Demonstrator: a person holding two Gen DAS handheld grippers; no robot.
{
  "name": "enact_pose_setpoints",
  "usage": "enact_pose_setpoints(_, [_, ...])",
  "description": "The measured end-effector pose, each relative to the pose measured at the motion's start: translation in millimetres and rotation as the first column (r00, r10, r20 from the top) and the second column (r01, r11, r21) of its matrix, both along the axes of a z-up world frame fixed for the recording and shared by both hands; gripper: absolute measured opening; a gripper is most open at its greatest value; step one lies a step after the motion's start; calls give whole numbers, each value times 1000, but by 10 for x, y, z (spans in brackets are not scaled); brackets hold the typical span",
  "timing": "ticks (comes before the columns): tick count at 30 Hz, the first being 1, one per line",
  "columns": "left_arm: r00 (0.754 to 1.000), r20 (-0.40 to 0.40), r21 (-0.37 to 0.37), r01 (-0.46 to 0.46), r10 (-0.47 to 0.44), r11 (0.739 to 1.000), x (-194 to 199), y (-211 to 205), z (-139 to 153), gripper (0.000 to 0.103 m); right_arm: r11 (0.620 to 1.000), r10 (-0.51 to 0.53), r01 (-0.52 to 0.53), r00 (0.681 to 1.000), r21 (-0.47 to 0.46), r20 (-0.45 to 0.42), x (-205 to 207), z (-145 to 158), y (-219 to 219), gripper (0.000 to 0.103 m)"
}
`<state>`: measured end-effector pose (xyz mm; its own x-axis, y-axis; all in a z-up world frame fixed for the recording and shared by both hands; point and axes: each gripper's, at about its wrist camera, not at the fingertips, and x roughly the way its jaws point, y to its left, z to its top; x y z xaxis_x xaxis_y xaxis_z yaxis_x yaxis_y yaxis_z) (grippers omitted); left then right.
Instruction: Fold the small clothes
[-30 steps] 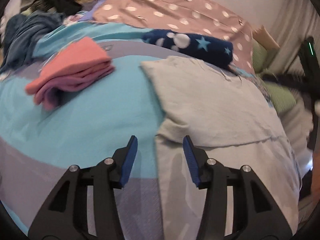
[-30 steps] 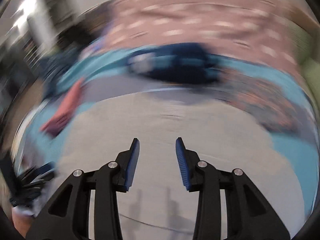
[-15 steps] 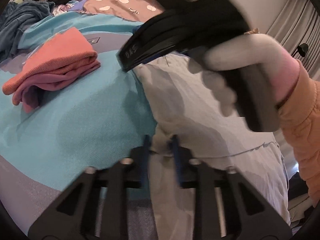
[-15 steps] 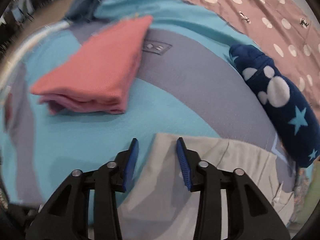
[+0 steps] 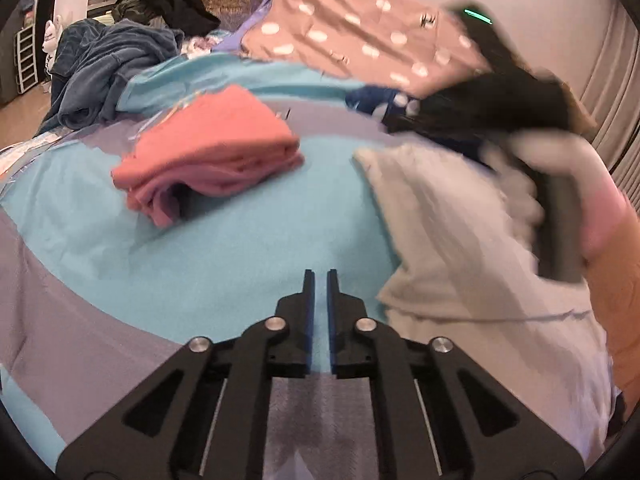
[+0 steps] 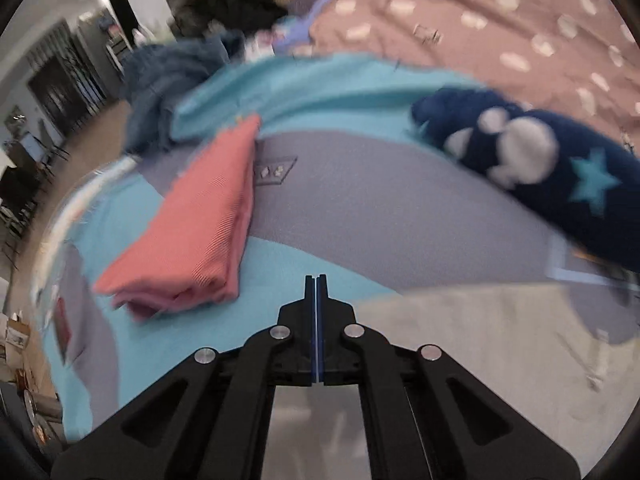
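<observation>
A pale grey garment (image 5: pixel 460 248) lies flat on the teal and grey blanket (image 5: pixel 240 248). My left gripper (image 5: pixel 321 276) is just left of its near corner. Its jaws are closing to a thin slit, with only blanket showing between them. In the right wrist view the same garment (image 6: pixel 480 340) spreads out right of and beneath my right gripper (image 6: pixel 316 280). That gripper is shut, pad against pad. The far corner lies beside its right finger, and no fabric shows in the seam. A folded pink pile (image 5: pixel 212 152) sits to the left, also seen as the pink pile (image 6: pixel 200 232).
A navy star-patterned piece (image 6: pixel 540 168) lies past the grey garment. A gloved hand (image 5: pixel 552 152) and orange sleeve (image 5: pixel 616 280) blur across the right. Behind are a dotted brown cover (image 5: pixel 360 40), a dark blue heap (image 5: pixel 108 64) and a black garment (image 5: pixel 176 0).
Both grippers went from open to shut. The left one slid left off the grey garment's near corner. The right hand swept over to the garment's far corner and closed there.
</observation>
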<state>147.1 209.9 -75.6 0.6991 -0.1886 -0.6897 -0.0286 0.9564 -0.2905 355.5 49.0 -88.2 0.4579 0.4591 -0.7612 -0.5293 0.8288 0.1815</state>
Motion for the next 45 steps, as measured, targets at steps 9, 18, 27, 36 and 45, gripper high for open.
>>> enact_pose_setpoints(9, [975,-50,-102,212,-218,972,318,-671,5,23,965,-239,246,968,96,-79,-1183,-265,-2004,18])
enact_pose_setpoints(18, [978,-143,100,170,-155,980,378,-974,-66,30,877,-384,401,916,265,-117,-1546,-550,-2737,7])
enact_pose_setpoints(27, [971,-69,97,237,-231,967,104,-1356,245,52,523,-733,752,637,401,-239,-2583,-735,-4716,20])
enact_pose_setpoints(36, [947,-120,82,310,-299,947,135,-1951,72,58,0,-833,933,199,360,-517,-3784,-1455,-6131,51])
enact_pose_setpoints(45, [946,-123,100,314,-301,944,119,-2123,80,62,-346,-738,859,0,377,-675,-3951,-1768,-6364,56])
